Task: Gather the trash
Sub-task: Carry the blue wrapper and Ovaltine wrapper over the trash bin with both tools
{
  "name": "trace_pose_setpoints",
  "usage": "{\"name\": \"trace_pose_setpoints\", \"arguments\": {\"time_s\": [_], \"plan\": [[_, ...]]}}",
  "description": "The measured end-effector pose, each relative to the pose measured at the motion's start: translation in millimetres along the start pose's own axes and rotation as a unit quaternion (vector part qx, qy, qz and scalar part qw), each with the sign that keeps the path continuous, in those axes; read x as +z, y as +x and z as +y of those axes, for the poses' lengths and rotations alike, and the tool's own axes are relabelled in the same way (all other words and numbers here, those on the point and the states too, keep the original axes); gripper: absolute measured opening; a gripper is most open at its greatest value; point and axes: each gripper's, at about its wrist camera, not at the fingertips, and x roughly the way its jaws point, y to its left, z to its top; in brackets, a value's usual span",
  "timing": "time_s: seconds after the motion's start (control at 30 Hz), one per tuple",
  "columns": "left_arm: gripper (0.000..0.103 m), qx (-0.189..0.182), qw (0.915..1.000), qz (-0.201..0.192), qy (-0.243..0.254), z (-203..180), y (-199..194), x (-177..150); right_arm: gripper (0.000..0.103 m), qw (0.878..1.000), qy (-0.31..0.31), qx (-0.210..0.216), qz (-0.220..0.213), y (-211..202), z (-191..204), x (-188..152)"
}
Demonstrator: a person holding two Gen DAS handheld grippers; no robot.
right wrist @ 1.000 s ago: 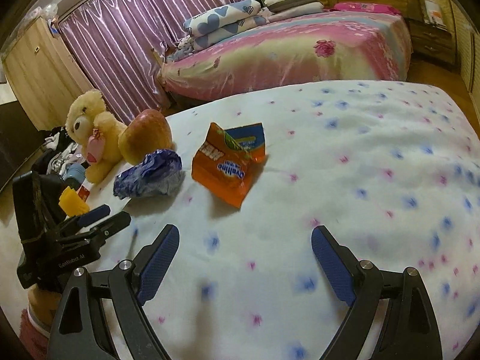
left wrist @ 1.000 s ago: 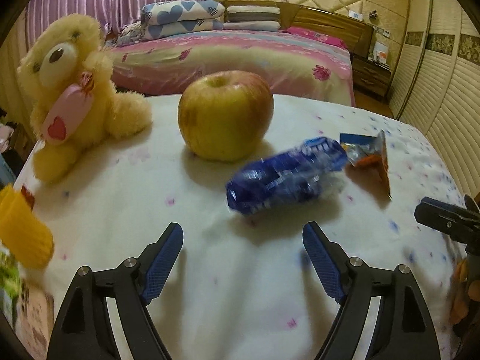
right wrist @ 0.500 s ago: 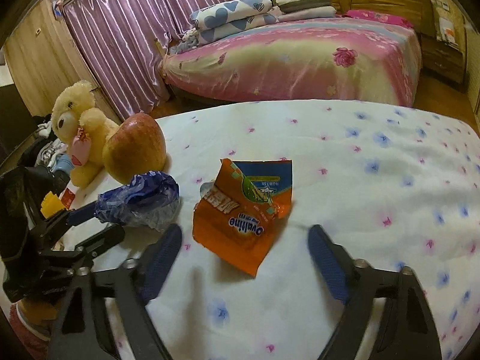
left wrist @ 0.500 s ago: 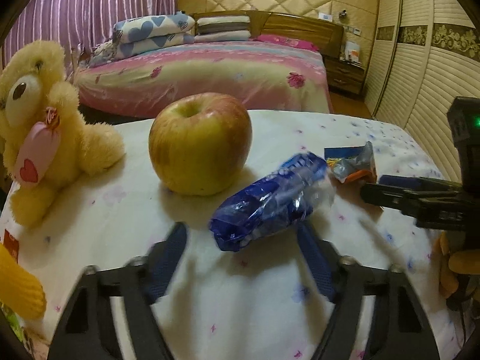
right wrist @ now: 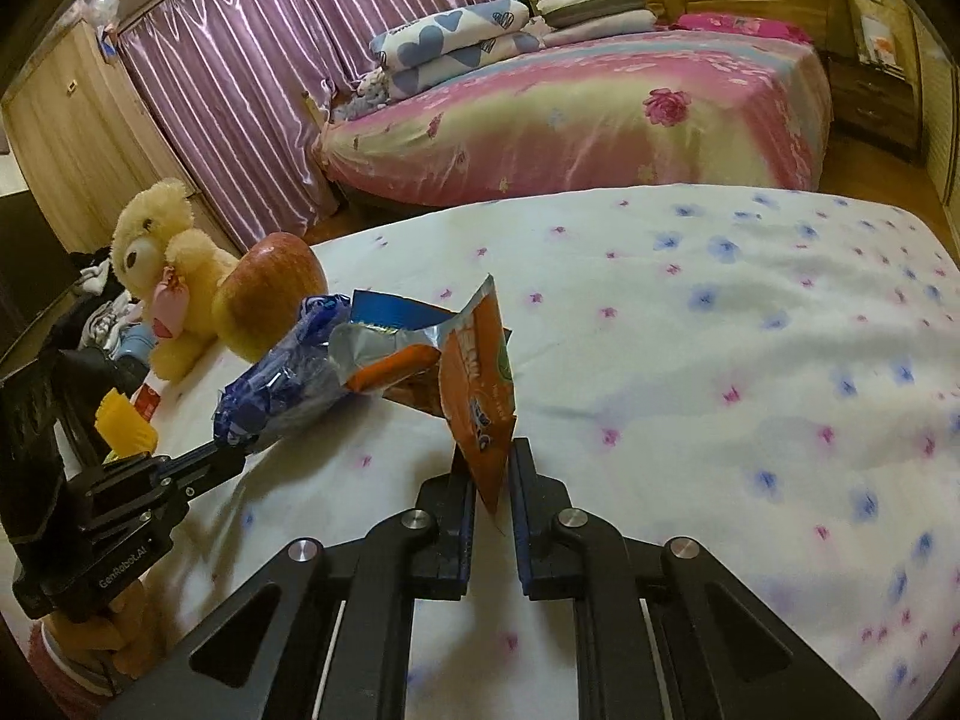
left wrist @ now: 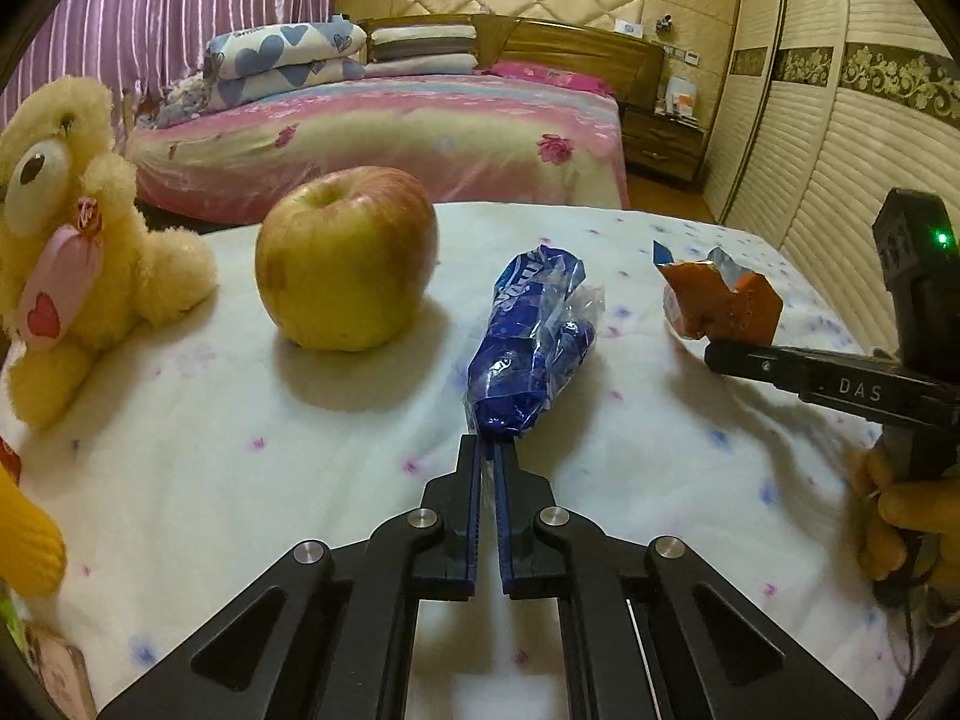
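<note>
My left gripper is shut on the near end of a crumpled blue plastic wrapper, which stretches away from me just above the white flowered bedspread. My right gripper is shut on the lower corner of an orange Ovaltine packet, which stands up from the fingers. In the left wrist view the orange packet hangs at the tip of the right gripper. In the right wrist view the blue wrapper is held by the left gripper.
A yellow-red apple sits just left of the blue wrapper. A cream teddy bear sits at the left edge, a yellow object below it. A pink bed and purple curtains lie beyond.
Both grippers were open and have shut: the left on the blue wrapper, the right on the orange packet. Both items have been raised and turned from lying flat.
</note>
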Motion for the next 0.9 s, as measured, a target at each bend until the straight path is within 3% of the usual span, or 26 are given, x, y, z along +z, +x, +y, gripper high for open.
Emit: {"name": "trace_pose_setpoints", "arguments": {"time_s": [0.47,0.9], "plan": [[0.0,-0.047,0.998,-0.023,-0.036,-37.8,-35.0,-26.0,0.01,1.0,0.025,0.01,-0.014,-48.2,-16.8,-37.4],[0.0,-0.096,0.9943,-0.015,-0.044,-94.3,-36.2,-35.2,0.01,0.998,0.053,-0.021,-0.039,-102.5,-54.6,-67.3]]}}
